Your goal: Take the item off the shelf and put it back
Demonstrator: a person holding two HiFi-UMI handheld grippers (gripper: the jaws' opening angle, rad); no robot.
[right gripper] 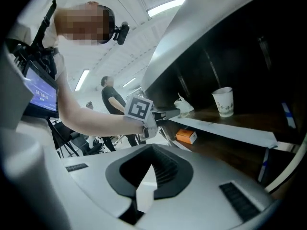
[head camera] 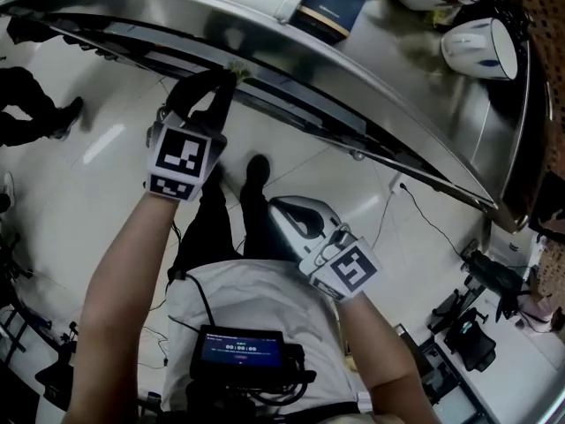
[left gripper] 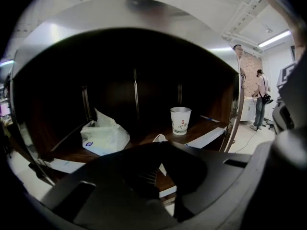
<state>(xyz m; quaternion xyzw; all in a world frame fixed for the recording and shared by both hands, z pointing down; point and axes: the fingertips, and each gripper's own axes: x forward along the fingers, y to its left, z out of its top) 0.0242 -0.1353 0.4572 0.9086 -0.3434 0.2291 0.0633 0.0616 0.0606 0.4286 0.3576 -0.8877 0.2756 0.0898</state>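
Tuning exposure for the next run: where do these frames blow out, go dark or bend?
Head view: strong barrel distortion bows the steel shelf top, which carries streaky glare. Left gripper view: shelf interior nearly black, only the paper cup and tissue pack read clearly. Right gripper view: ceiling light blown out, mosaic patch over a face.

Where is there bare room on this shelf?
Bare dark wood lies between the white soft tissue pack and the white printed paper cup, and right of the cup. Tightest at front middle, where a small white item lies.
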